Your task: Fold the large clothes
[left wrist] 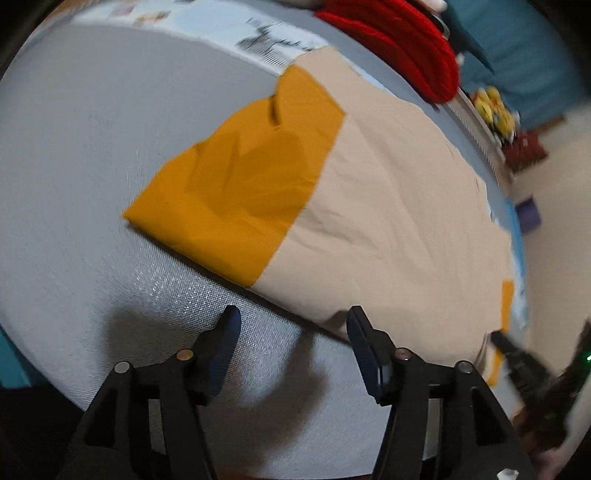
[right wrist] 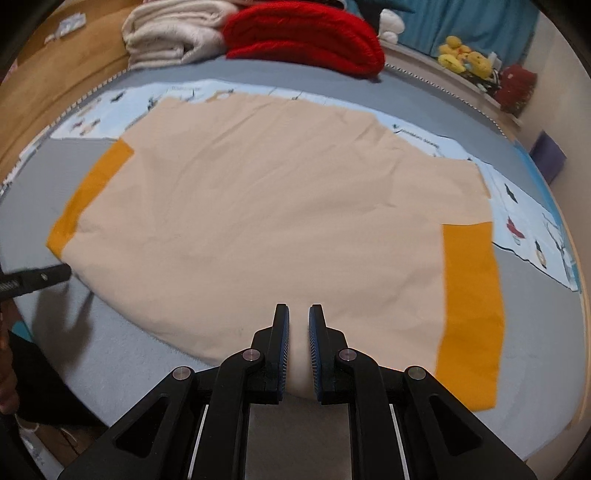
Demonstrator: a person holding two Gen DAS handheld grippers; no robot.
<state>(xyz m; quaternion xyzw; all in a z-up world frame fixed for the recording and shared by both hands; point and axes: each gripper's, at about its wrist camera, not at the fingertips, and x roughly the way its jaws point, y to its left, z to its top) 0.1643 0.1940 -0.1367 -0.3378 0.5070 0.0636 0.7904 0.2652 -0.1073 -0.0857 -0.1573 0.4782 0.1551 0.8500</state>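
A large beige garment (right wrist: 280, 206) with orange sleeves (right wrist: 472, 306) lies spread flat on a grey bed (right wrist: 122, 347). In the left wrist view the garment (left wrist: 399, 206) shows its left orange sleeve (left wrist: 243, 184) folded and creased. My left gripper (left wrist: 291, 325) is open and empty, just above the grey cover near the garment's near edge. My right gripper (right wrist: 298, 321) is nearly closed on the near hem of the beige cloth, which bulges between its pads. The left gripper's finger (right wrist: 40, 277) shows at the left edge of the right wrist view.
A red knit blanket (right wrist: 306, 33) and folded cream towels (right wrist: 173, 33) lie at the bed's far side. A light-blue printed sheet (right wrist: 532, 229) lies under the garment. Yellow plush toys (right wrist: 465, 59) sit on a shelf at the far right. The bed edge lies close below both grippers.
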